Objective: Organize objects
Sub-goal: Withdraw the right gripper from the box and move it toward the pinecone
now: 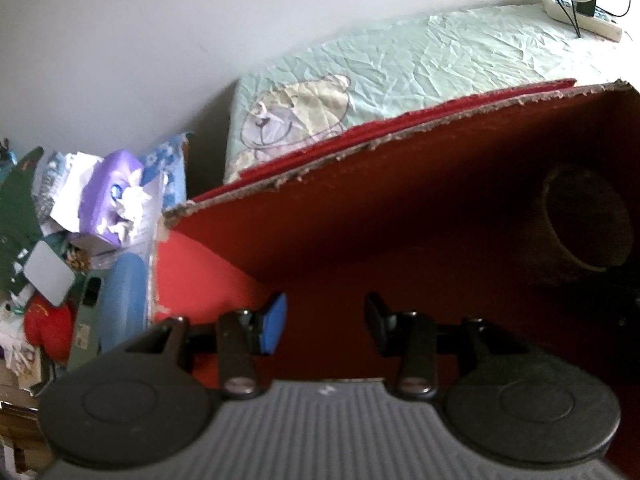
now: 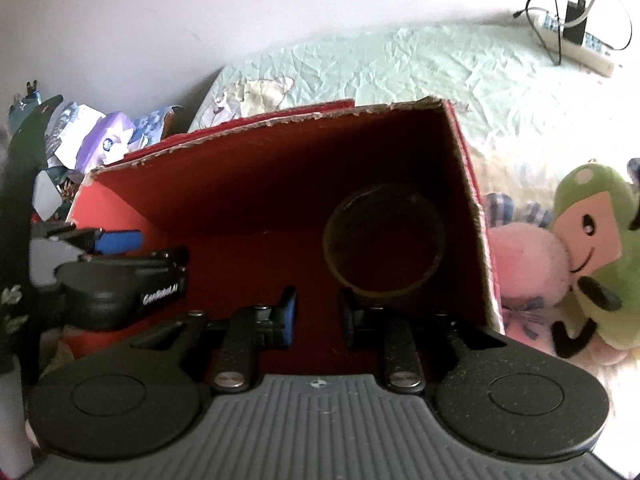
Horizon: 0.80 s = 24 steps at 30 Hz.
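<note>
Both grippers face into a red cardboard box (image 2: 248, 184) standing on a pale green sheet (image 2: 420, 68). Left gripper (image 1: 325, 322) and right gripper (image 2: 318, 314) have fingers spread, holding nothing. One dark cup (image 2: 384, 240) lies on its side inside the box — mouth toward the cameras. Plush toys (image 2: 576, 248) sit just beside the box's right wall.

A home bedroom, bed with a creased mint teddy-bear sheet (image 1: 400, 80) ahead of the tool, plush toys (image 2: 576, 248) to its right, cluttered tissue packs (image 1: 112, 196) left, power strip (image 1: 580, 12) far ahead
</note>
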{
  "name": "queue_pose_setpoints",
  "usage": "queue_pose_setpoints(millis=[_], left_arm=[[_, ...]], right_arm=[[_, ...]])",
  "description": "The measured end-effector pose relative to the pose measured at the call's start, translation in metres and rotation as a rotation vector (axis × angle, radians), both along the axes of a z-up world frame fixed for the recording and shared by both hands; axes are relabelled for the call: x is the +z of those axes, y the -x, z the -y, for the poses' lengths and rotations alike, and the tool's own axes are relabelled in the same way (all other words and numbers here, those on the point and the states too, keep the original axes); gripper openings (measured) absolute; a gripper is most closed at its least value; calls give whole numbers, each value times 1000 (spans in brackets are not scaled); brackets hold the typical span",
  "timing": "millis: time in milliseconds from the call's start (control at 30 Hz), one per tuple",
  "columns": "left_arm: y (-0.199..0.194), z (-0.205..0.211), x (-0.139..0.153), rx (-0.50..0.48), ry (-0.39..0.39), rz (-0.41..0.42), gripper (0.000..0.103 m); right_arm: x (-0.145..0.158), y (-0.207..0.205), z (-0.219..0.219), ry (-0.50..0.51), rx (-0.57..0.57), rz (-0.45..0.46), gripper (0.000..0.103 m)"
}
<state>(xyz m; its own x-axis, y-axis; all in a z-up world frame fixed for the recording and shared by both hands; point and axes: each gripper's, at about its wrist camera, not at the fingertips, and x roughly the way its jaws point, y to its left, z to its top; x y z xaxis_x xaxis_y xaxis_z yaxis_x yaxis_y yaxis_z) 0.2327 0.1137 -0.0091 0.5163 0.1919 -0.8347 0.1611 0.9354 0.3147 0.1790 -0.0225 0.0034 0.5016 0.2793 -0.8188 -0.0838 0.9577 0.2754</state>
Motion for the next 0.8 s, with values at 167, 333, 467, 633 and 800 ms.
queue_pose_setpoints(millis=[167, 333, 467, 633, 800], left_arm=[[13, 7, 8, -4, -60, 81, 45], [36, 16, 22, -7, -62, 109, 48], [57, 17, 34, 9, -40, 126, 49], [89, 17, 54, 36, -11, 151, 49], [118, 25, 70, 63, -19, 182, 49]], right_arm=[[10, 20, 6, 9, -7, 55, 26], [21, 39, 12, 7, -40, 108, 31], [27, 53, 22, -6, -90, 146, 32], [36, 70, 29, -10, -86, 186, 33], [47, 88, 31, 1, -28, 224, 33]])
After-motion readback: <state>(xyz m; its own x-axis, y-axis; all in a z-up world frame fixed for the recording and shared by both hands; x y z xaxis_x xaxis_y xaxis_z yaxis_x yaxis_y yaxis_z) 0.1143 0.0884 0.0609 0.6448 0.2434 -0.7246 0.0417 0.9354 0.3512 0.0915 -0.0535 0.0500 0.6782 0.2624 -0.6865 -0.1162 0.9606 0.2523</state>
